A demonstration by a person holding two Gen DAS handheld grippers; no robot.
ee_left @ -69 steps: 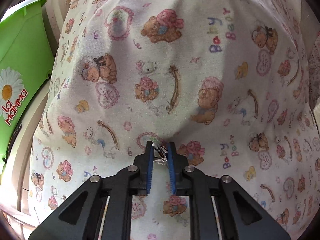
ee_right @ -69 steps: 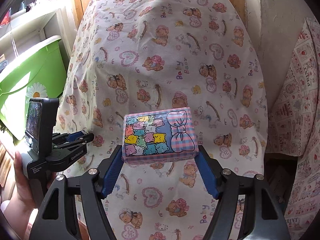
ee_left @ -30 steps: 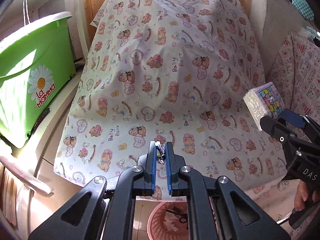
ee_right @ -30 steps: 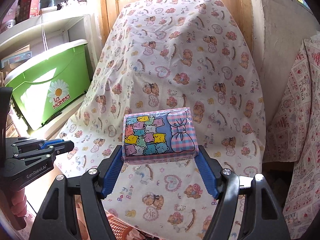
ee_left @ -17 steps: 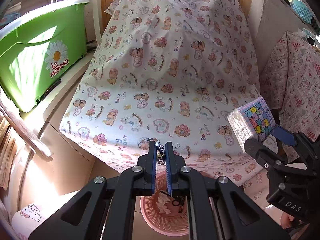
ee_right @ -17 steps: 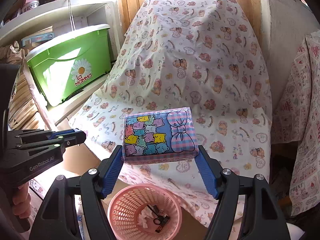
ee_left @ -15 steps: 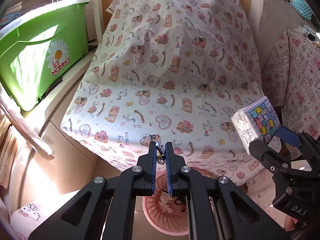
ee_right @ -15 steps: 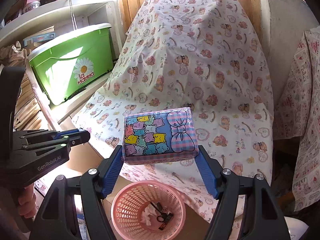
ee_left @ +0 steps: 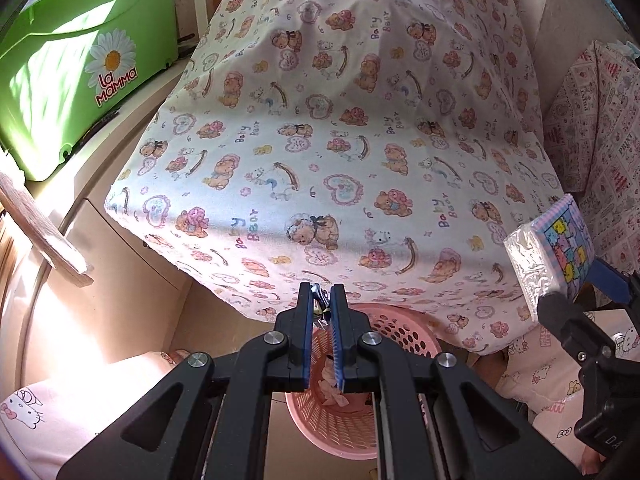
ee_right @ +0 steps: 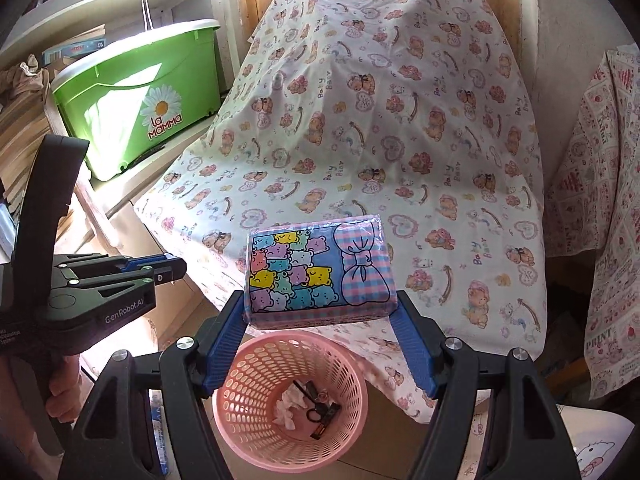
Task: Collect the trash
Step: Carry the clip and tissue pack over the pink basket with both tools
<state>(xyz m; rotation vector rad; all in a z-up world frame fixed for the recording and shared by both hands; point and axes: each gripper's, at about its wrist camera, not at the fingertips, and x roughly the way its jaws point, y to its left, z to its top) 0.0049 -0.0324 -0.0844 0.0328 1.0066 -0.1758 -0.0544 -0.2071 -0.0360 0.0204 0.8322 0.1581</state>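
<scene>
Right hand-held gripper (ee_right: pixel 320 320): we record it clamped across a flat rectangular packet wrapped in clear film, printed with pastel bears and a pink-and-blue gingham bow (ee_right: pixel 320 272), blue pads pressing on its two short ends. Left hand-held gripper (ee_left: pixel 321 312): clenched almost fully on a small crumpled scrap, dark with a glint of foil (ee_left: pixel 320 296), too small for us to identify. Both hover above a round pink perforated plastic basket (ee_right: pixel 240 412) standing on the floor, partly under the hem of a white cloth printed with teddy bears and hearts (ee_left: pixel 340 140) draped over a bulky surface. White crumpled tissue (ee_right: pixel 290 404) and small dark items (ee_right: pixel 320 412) already lie in the basket. A green plastic tub with a daisy label (ee_right: pixel 132 112) sits on a shelf to one side. Risks, as we judge them: the packet is wide relative to the basket mouth and sits toward its far rim, so a release here could catch the rim or the hanging cloth and fall to the floor; the light scrap could cling to the pads or drift aside. Packet condition: glossy, intact, corners square, apparently full.
</scene>
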